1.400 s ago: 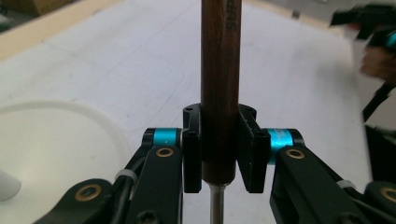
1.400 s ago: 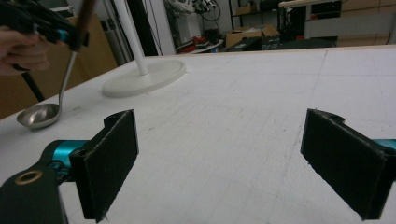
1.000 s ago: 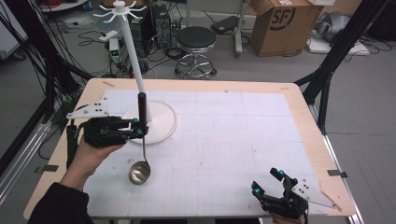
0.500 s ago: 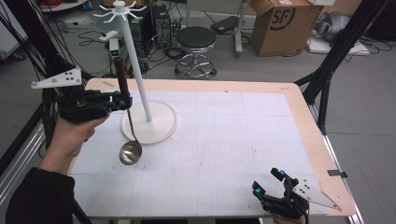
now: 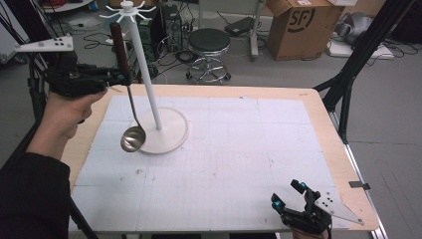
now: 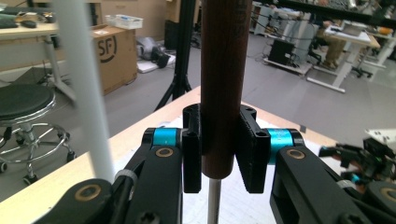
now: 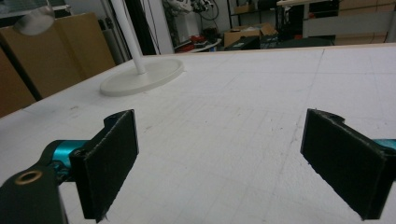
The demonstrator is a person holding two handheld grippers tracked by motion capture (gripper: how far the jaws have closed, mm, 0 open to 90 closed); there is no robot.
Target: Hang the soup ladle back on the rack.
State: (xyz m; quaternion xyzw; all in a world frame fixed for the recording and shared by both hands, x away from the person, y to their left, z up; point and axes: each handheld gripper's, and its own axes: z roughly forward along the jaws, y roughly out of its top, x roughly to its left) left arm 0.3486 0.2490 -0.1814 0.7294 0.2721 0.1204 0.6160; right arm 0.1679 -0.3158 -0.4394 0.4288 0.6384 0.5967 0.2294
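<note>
while the left gripper point(image 6: 219, 154) jaws pinch its brown handle, the ladle point(image 5: 130, 102) hangs seemingly upright.

Standing on the mat point(image 5: 239, 149) at ten o'clock: the rack point(image 5: 149, 74), base flat, post upright. Hanging just beside the post, toward nine o'clock: the ladle point(image 5: 130, 99), handle up, bowl down over the base's near-left rim, whether touching or not impossible to tell. Clamping the handle from nine o'clock, out past the table's point(image 5: 318, 114) left edge: the left gripper point(image 5: 117, 77). Resting at five o'clock, by the near edge: the right gripper point(image 5: 287, 195), well apart from the rack. Sitting behind the table on the floor: the stool point(image 5: 209, 47) at twelve o'clock, the box point(image 5: 298, 25) at one o'clock.
</note>
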